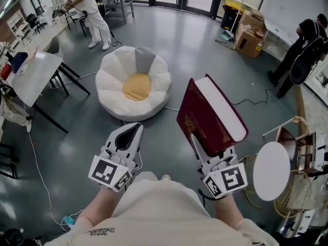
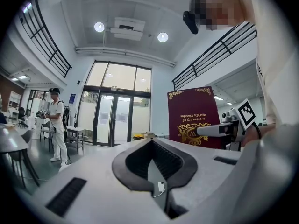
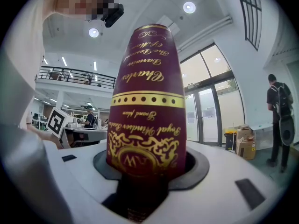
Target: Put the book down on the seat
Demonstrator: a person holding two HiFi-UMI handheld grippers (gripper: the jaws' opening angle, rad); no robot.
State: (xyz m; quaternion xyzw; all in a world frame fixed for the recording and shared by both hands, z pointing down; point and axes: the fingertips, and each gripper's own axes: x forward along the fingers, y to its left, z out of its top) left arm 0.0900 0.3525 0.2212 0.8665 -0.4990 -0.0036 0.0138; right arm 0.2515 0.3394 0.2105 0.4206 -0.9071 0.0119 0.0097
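A thick maroon book [image 1: 210, 114] with gold lettering stands upright in my right gripper [image 1: 205, 148], whose jaws are shut on its lower end. In the right gripper view the book's spine [image 3: 147, 101] fills the middle, rising out of that gripper [image 3: 140, 171]. My left gripper [image 1: 130, 132] hangs beside it to the left, shut, with nothing in it. From the left gripper [image 2: 154, 164] view the book's cover [image 2: 194, 115] shows at the right. The seat, a white flower-shaped beanbag [image 1: 154, 81] with a yellow centre, lies on the grey floor ahead of both grippers.
A round white side table [image 1: 271, 170] and a wicker chair [image 1: 300, 152] stand close on the right. A white table [image 1: 36, 76] is at the left. Cardboard boxes [image 1: 249, 35] and a person in black [image 1: 305, 50] are far right, a person in white [image 1: 89, 9] far left.
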